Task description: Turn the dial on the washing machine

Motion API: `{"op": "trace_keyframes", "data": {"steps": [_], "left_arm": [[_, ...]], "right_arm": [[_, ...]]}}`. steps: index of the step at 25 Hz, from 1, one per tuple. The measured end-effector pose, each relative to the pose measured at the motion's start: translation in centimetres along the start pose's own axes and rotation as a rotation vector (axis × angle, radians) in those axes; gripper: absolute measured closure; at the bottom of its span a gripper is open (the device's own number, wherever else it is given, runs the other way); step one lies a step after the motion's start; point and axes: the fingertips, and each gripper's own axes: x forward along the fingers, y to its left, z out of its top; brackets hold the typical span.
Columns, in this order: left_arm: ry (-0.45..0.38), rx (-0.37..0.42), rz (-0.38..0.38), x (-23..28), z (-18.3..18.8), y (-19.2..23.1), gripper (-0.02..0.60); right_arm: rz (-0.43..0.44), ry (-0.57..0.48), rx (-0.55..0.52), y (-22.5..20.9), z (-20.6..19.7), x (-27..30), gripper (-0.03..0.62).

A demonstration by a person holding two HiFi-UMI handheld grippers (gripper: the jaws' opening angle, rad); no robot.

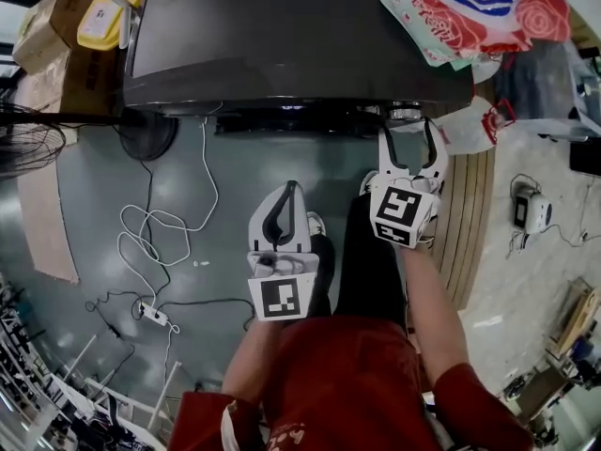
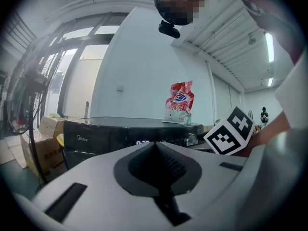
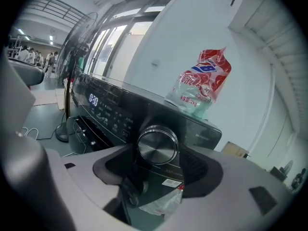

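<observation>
At the washer [image 1: 282, 36] front, right tool [image 1: 409, 144] faces the dial [image 3: 157, 146].
Nearest, the left tool [image 1: 285, 216] hangs pressed together and empty, well short of the washer. Further on, the right tool stands spread, the dial at the washer's right front end framed between its jaws, not visibly touching. Rigid, smooth metal, likely slippery: pinch its rim on opposite sides. A bag [image 3: 202, 81] sits on top.
</observation>
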Motion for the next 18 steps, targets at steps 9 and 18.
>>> {"op": "trace_keyframes", "data": {"steps": [9,18], "left_arm": [[0.025,-0.010,0.008,0.6,-3.1,0.1,0.572],[0.041,-0.014,0.012,0.3,-3.9,0.2,0.572]], "right_arm": [[-0.059,-0.032,-0.022,-0.1,-0.2,0.4,0.292],[-0.067,-0.022,-0.011,0.1,-0.2,1.1,0.315]]}}
